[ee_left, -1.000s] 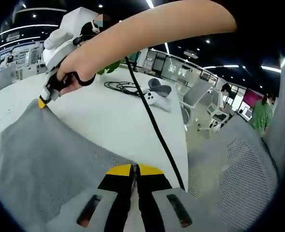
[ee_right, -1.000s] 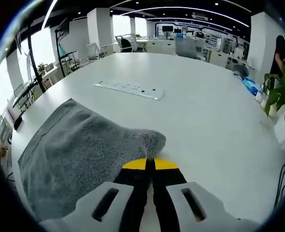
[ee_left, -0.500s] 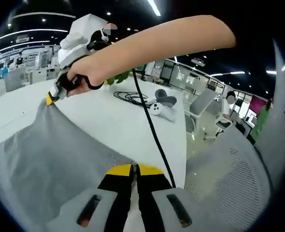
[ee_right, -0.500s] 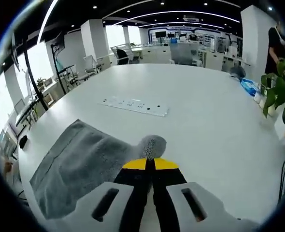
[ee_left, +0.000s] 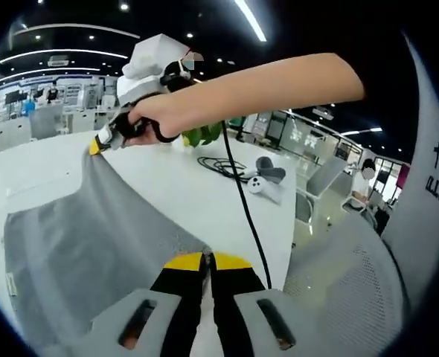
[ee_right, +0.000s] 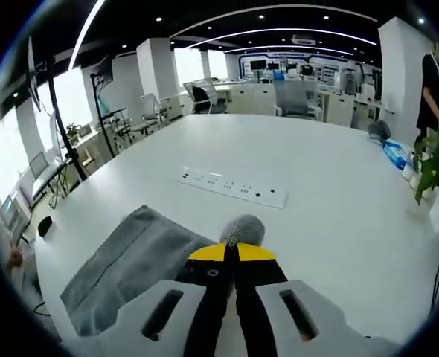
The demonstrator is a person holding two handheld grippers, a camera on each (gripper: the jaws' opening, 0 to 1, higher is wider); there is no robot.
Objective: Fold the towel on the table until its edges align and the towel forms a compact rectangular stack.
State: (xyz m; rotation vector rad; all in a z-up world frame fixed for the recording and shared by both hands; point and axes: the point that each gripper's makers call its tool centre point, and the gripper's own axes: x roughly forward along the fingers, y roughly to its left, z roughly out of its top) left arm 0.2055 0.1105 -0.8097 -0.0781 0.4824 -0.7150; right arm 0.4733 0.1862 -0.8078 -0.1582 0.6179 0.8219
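— So, how far along is the fold looking?

— Early, I'd say. The left tongs (ee_left: 207, 262) are pinching one corner of the grey towel (ee_left: 78, 238), yellow-tipped jaws pressed together on the cloth. In the left gripper view the right tongs (ee_left: 99, 143), held in the person's hand (ee_left: 156, 119), are clamped on the opposite corner of the same edge, so that edge is stretching taut between the two.

— And the rest of the towel?

— It is hanging down from that lifted edge and trailing onto the white bench (ee_left: 182, 193). In the right gripper view the right tongs (ee_right: 232, 253) are gripping a little tuft of cloth poking up above the closed jaws, while the far part of the towel (ee_right: 123, 260) is lying flat on the bench (ee_right: 331, 216), near the edge (a power strip (ee_right: 233, 187) is sitting well beyond it).

— So nothing is folded yet?

— I am not seeing any finished fold; the cloth is reading as a single layer, half raised. My judgement is that the first fold is just being set up: the held edge needs carrying over to meet the edge resting on the bench, then laying down and aligning.

— And after that?

— Probably at least one more fold before it is forming a compact rectangle. The cable (ee_left: 238, 193) and the controller (ee_left: 263, 181) are lying off to the side, apart from the towel, so they are not interfering.
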